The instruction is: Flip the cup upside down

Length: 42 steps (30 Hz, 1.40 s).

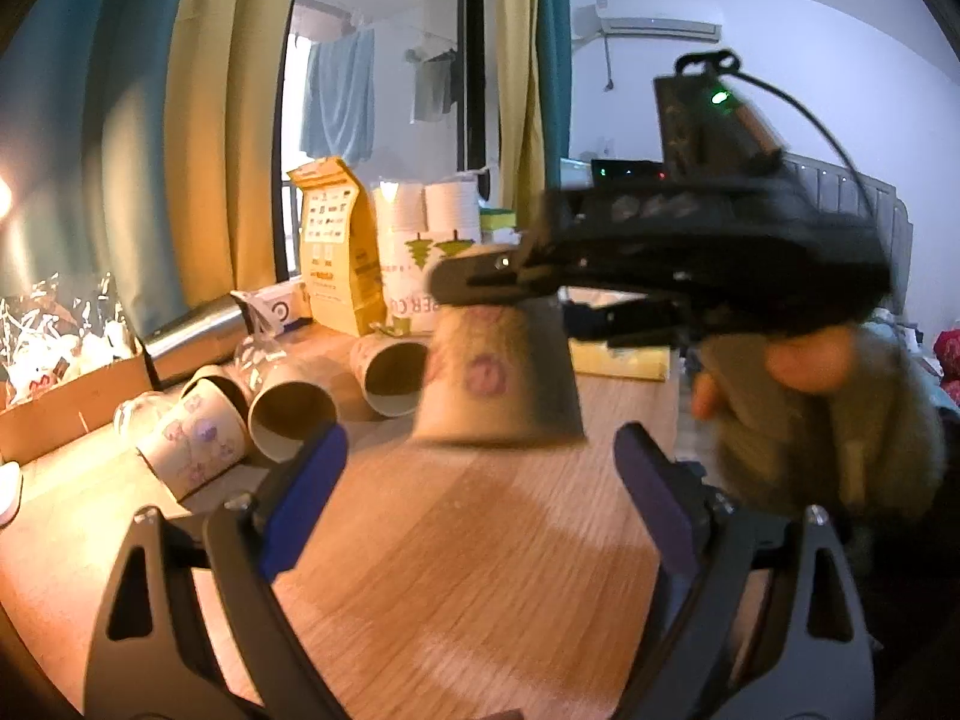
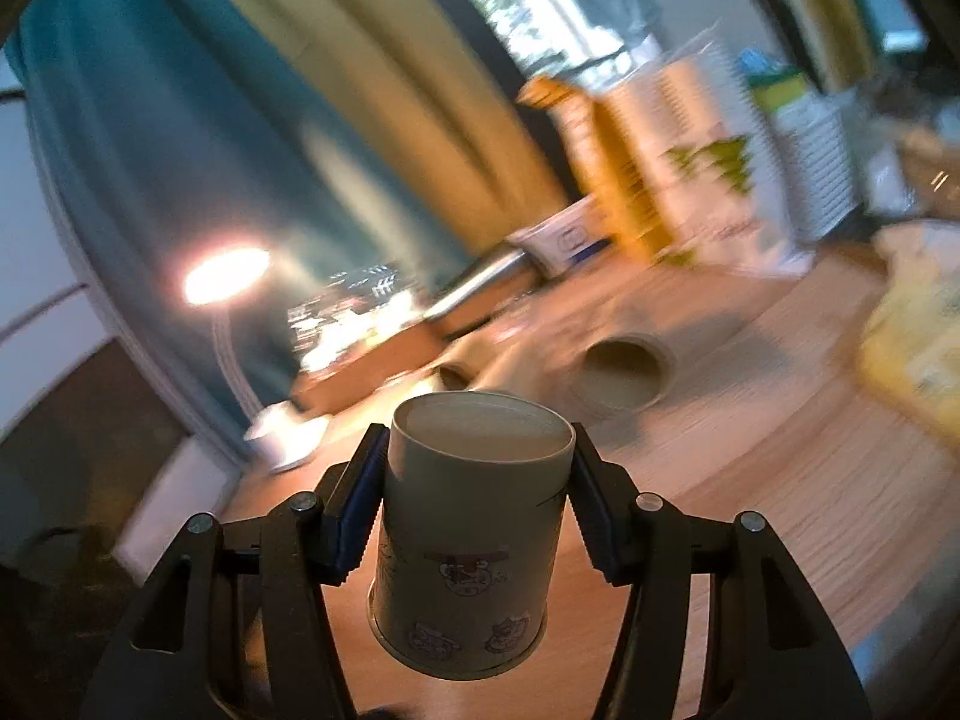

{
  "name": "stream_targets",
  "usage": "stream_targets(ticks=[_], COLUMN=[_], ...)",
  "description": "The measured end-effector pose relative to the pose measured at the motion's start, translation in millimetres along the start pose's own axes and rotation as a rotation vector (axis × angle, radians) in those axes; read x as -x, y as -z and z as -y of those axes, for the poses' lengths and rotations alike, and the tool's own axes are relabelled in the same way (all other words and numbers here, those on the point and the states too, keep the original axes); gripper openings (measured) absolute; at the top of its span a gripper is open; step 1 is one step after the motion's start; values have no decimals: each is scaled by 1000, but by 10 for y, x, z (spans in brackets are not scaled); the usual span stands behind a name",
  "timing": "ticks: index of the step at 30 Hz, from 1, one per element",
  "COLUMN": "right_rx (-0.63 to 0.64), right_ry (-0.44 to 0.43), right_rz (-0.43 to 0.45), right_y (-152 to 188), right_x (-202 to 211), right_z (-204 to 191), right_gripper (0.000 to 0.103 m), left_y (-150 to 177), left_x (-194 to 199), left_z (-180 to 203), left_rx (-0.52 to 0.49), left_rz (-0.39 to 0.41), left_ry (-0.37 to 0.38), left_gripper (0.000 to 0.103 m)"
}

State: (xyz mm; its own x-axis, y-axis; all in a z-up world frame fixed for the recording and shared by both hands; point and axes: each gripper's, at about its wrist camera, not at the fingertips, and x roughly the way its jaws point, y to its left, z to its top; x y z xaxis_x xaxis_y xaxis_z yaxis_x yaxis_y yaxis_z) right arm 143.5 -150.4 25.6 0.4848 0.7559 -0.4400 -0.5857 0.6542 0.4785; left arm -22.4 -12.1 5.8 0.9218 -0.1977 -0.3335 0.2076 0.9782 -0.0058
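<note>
- Right tongs [image 2: 477, 498] pinch the cup [image 2: 465, 546] near its base, mouth down above the counter [image 1: 456, 570].
- Left tongs [image 1: 480, 480] spread, empty, just below.

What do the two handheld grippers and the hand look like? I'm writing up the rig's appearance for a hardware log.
Both grippers have black triangular cut-out finger frames with silver screws and dark blue pads: left gripper, right gripper. From the left wrist view, the right gripper is a black body with a lit green indicator and a thin black cable looping off its top. The hand holding it wears a fuzzy grey-olive sleeve.
</note>
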Motion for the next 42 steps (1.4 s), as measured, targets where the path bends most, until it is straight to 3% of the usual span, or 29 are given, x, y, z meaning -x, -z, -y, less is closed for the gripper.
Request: stream_targets(ticks=[4, 9, 23, 26, 28, 37, 42], right_rx=[154, 261, 280, 257, 239, 147, 149], right_ry=[258, 327, 334, 318, 313, 330, 332], right_rz=[31, 45, 12, 29, 43, 92, 75], right_y=[78, 227, 348, 345, 358, 660, 799], right_x=[-195, -393, -514, -355, -208, 507, 560], right_z=[84, 44, -38, -33, -35, -106, -172], right_gripper=[61, 61, 62, 64, 70, 73, 74], left_y=[4, 13, 16, 13, 12, 14, 23], left_x=[6, -65, -47, -55, -58, -101, -68], left_z=[-48, -171, -191, -201, -206, -190, -169], left_rx=[17, 79, 84, 86, 90, 77, 72], left_rz=[-8, -52, -50, -53, -53, -66, -48], left_ry=[-33, -83, -98, -98, -101, -123, -152], left_gripper=[92, 92, 92, 92, 92, 92, 92])
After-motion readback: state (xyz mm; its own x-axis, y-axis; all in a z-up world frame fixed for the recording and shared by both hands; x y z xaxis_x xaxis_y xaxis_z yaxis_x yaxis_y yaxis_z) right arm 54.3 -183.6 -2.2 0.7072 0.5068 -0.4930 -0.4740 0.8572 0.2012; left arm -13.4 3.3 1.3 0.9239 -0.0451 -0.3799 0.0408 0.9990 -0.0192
